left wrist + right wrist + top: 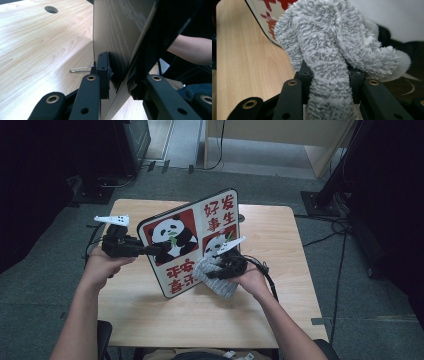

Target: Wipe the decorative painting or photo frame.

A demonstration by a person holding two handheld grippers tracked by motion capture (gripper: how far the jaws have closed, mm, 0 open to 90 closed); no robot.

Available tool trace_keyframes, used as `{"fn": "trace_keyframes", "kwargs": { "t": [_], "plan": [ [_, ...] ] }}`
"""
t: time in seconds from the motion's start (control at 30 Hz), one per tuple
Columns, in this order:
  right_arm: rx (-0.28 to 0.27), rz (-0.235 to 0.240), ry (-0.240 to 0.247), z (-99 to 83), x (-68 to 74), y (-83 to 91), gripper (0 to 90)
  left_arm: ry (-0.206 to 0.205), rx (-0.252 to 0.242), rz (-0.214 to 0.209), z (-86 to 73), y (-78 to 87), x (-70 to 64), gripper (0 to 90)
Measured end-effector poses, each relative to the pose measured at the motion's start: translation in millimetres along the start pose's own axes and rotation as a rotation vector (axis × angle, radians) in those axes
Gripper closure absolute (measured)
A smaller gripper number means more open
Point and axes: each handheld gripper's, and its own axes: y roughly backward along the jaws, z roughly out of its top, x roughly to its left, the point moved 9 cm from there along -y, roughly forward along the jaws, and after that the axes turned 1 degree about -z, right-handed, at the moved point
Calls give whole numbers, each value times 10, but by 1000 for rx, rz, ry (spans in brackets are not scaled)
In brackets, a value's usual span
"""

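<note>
Wooden table (150, 315) is carrying a stiff panda board (190, 242); left claw (155, 250) is gripping its edge, right claw (212, 270) is pinching a soft grey cloth (220, 282) against it.

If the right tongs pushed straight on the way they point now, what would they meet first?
Probably the panda board: the right tongs hold a grey cloth bunched against its printed face, though whether they touch is unclear.

Upright panda board (192, 242) blocks table middle between hands; bare tabletop (280, 255) open right, front edge free.

Red-and-white panda board (192, 240), fluffy grey cloth (329, 45), seemingly striped, pale wood table (280, 245)
</note>
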Motion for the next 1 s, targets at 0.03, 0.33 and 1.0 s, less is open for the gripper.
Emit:
{"fn": "trace_keyframes", "kwargs": {
  "t": [0.03,0.33,1.0],
  "plan": [
    [4,1,-1,-12,2,-13,659,0,0,0,0,0,-1,746],
    [32,19,-5,-147,2,-127,659,-1,1,3,-1,0,-3,747],
    [64,69,-24,-185,26,-72,667,7,-2,5,0,0,-2,748]
  ]
}}
